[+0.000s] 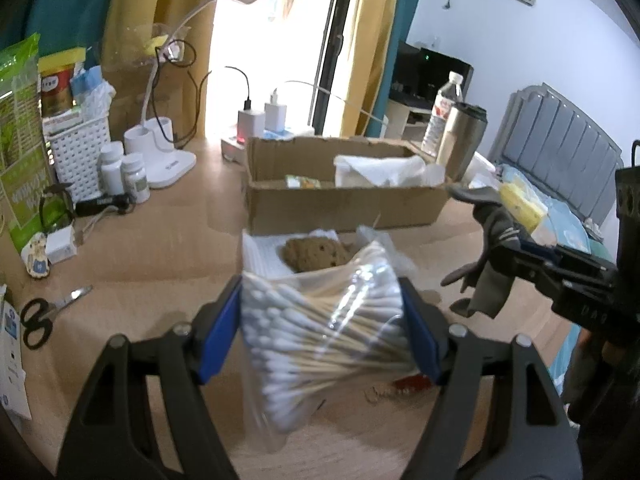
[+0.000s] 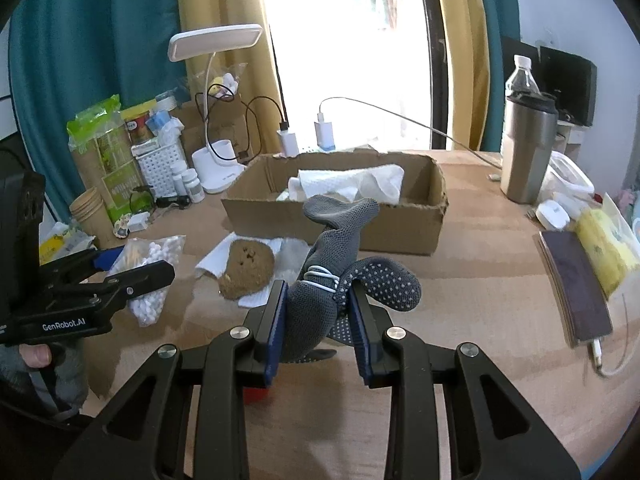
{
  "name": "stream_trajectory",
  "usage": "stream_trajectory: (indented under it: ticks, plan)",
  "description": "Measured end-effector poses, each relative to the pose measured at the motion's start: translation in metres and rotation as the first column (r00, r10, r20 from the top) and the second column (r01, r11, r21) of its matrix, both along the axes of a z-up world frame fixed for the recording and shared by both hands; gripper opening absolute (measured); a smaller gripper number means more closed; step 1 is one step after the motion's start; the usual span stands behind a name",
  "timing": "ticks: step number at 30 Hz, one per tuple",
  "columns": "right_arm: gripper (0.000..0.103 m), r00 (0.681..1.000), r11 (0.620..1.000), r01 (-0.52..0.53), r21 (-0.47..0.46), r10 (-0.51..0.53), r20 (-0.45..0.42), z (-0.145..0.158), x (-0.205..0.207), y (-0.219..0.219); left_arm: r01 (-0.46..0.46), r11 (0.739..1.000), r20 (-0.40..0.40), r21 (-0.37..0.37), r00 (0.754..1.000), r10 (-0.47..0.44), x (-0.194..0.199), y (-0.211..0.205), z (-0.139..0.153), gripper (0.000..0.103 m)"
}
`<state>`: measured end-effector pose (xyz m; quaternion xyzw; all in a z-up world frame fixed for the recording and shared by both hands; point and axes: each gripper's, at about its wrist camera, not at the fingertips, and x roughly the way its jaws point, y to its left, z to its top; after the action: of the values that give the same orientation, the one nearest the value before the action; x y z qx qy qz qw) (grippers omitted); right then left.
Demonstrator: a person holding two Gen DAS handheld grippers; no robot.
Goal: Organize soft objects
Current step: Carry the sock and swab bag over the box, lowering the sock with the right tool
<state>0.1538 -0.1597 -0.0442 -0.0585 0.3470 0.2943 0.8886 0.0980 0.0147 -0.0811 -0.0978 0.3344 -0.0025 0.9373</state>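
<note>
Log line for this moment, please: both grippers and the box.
left gripper: shut on cotton swab bag | right gripper: shut on grey socks | cardboard box: holds white cloth | both loads outside box

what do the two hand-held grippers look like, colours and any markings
Both are black plastic with triangular cut-outs and silver rivets. The left hand-held gripper and right hand-held gripper have blue finger pads. The left one's side reads GenRobot.AI in white.
</note>
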Motion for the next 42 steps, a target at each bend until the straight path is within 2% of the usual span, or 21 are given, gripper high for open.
stream_trajectory:
  ticks: [27,42]
  plan:
    - [0.032,0.996,0.997,-0.081,0.017,0.08,0.048,0.019,0.076,0.041,-0.089,0.996,0.055,0.003,0.995,0.089,0.062,0.04,0.019,0.075]
    - [0.032,0.997,0.998,-0.057,0.018,0.056,0.062,0.015,0.126,0.045,-0.106,0.994,0.065,0.021,0.992,0.104,0.101,0.056,0.02,0.075]
